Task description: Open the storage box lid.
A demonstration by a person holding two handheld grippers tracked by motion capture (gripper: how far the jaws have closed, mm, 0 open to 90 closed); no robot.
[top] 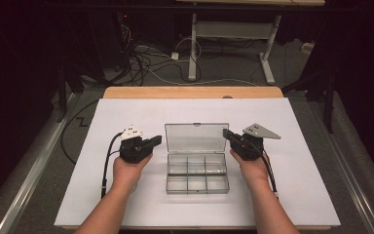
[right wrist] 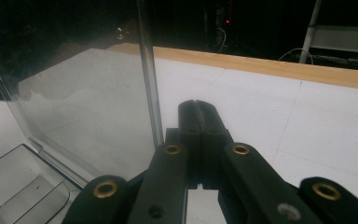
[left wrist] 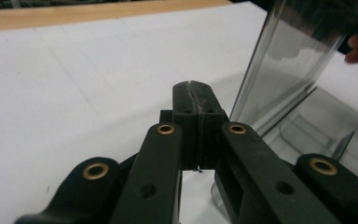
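Observation:
A clear plastic compartment box [top: 197, 172] lies open in the middle of the white table sheet, its lid [top: 196, 138] standing up at the back. Its several compartments look empty. My left gripper [top: 157, 141] is held just left of the lid, jaws pressed together with nothing between them. In the left gripper view the gripper [left wrist: 195, 87] points past the lid's edge [left wrist: 279, 65]. My right gripper [top: 226, 134] sits just right of the lid, also shut and empty. In the right gripper view the gripper [right wrist: 197, 105] is beside the upright lid [right wrist: 84, 112].
The white sheet [top: 126, 112] covers a wooden table [top: 190, 92] whose far edge shows. Beyond it are a white desk frame [top: 233, 34] and loose cables [top: 146, 61] on the floor. Open sheet lies left, right and in front of the box.

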